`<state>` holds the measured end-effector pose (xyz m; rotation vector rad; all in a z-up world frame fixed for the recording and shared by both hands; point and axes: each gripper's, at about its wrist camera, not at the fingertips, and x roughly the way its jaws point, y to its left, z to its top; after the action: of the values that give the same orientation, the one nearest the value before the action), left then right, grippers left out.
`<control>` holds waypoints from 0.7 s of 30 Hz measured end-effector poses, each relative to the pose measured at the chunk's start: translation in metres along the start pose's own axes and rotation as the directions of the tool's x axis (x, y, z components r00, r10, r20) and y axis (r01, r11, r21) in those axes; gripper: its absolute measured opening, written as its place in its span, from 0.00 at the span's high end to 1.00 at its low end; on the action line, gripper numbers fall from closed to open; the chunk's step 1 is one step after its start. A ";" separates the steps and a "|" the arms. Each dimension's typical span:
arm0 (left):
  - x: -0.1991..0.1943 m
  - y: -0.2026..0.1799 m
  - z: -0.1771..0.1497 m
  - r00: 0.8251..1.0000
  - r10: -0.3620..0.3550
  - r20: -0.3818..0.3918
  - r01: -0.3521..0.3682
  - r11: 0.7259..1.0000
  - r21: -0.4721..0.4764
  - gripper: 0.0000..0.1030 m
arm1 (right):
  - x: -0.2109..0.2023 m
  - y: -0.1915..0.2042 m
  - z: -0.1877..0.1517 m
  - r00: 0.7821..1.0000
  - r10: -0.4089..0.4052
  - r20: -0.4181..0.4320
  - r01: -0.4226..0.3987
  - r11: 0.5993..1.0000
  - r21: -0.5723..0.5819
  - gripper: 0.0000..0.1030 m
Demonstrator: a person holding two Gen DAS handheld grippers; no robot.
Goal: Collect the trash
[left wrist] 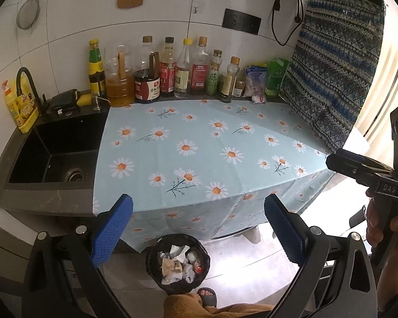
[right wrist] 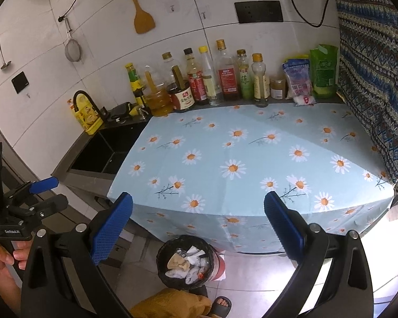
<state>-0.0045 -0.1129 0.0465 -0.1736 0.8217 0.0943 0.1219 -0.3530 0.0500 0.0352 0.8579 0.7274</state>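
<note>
A black trash bin stands on the floor below the counter's front edge, holding several crumpled papers and wrappers; it also shows in the right wrist view. My left gripper is open and empty, held above the bin in front of the counter. My right gripper is open and empty, also above the bin. The right gripper shows from the side at the right edge of the left wrist view. The left gripper shows at the left edge of the right wrist view. The daisy tablecloth on the counter bears no trash.
A row of sauce and oil bottles and bags lines the back wall. A black sink with a faucet lies left. A patterned cloth hangs at the right. A sandalled foot is beside the bin.
</note>
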 end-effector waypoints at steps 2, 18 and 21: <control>0.000 0.002 0.000 1.000 0.009 0.000 -0.009 1.000 -0.006 0.07 | 0.001 -0.001 0.000 1.000 0.000 -0.003 0.000 1.000 0.000 0.05; 0.004 0.004 0.001 1.000 0.003 -0.019 -0.003 1.000 0.000 0.07 | 0.009 -0.003 0.000 0.999 -0.014 -0.039 0.014 1.000 0.005 0.05; 0.004 0.005 0.001 1.000 0.004 -0.016 -0.004 1.000 -0.002 0.07 | 0.010 -0.003 0.001 0.999 -0.012 -0.040 0.012 1.000 0.003 0.05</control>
<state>-0.0017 -0.1081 0.0440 -0.1750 0.8383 0.0978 0.1285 -0.3491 0.0435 0.0182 0.8969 0.7175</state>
